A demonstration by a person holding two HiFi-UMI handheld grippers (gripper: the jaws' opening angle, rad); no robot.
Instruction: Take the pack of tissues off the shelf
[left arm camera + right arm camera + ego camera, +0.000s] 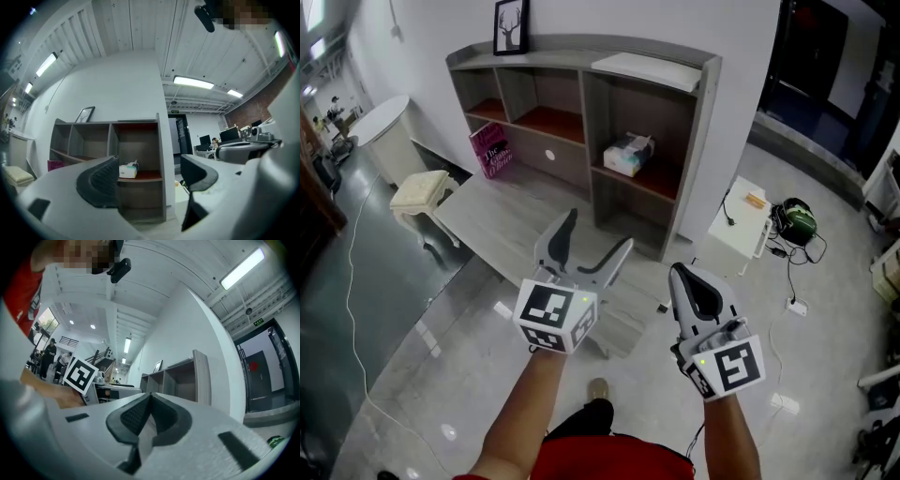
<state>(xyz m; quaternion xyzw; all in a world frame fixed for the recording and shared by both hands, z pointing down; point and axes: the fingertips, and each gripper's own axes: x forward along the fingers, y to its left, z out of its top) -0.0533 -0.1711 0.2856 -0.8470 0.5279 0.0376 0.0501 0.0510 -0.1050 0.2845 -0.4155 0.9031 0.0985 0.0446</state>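
Note:
The pack of tissues is a pale box lying on the red-brown board in the right compartment of the grey shelf unit. In the left gripper view the pack of tissues shows far off, just right of the left jaw. My left gripper is held well short of the shelf, over the grey desk, open with nothing between its jaws. My right gripper is lower and to the right, shut and empty; in its own view the right gripper has its pads pressed together.
A grey desk runs out from the shelf toward me. A pink book leans in the lower left bay, and a framed picture stands on top. A cream stool is at left, a white side table and green headphones at right.

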